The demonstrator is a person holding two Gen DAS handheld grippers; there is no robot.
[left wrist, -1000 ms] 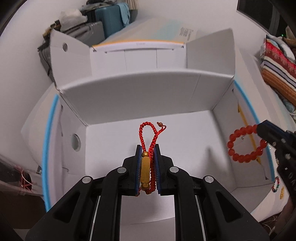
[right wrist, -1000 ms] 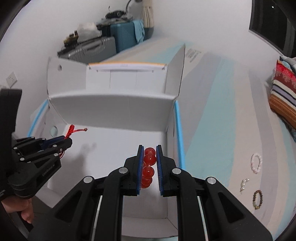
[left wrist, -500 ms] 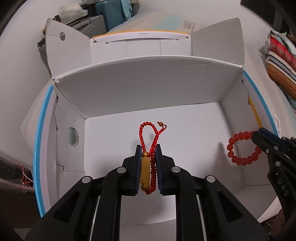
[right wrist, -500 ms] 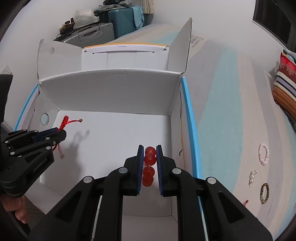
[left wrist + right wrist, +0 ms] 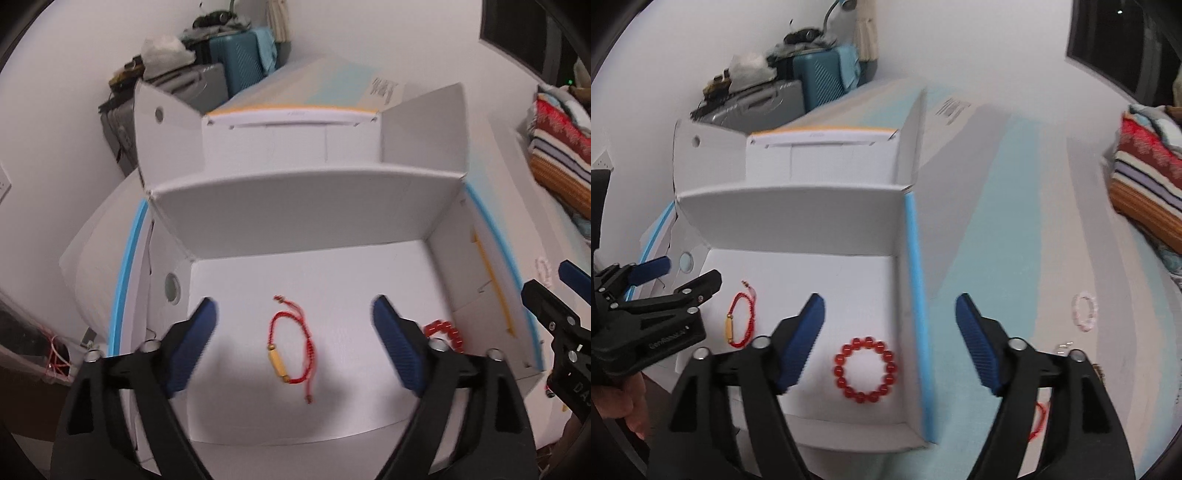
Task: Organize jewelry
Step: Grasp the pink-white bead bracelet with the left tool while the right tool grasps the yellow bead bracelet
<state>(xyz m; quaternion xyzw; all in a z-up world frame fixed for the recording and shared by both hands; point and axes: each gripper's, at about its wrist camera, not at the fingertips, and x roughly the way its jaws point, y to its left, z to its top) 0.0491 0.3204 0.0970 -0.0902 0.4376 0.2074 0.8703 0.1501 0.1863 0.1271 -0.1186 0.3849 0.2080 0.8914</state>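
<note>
Both hand-held grippers have just sprung open: the left one (image 5: 293,343) and the right one (image 5: 890,343) each gape wide with nothing between the pads. A second ago each pinched a bracelet; those two are now delivered. The white cardboard box (image 5: 798,206), mid-frame, holds the red bead bracelet (image 5: 865,369) at lower centre and the red cord bracelet (image 5: 291,350) left of it. More bracelets (image 5: 1084,310) wait on the bed, right edge.
</note>
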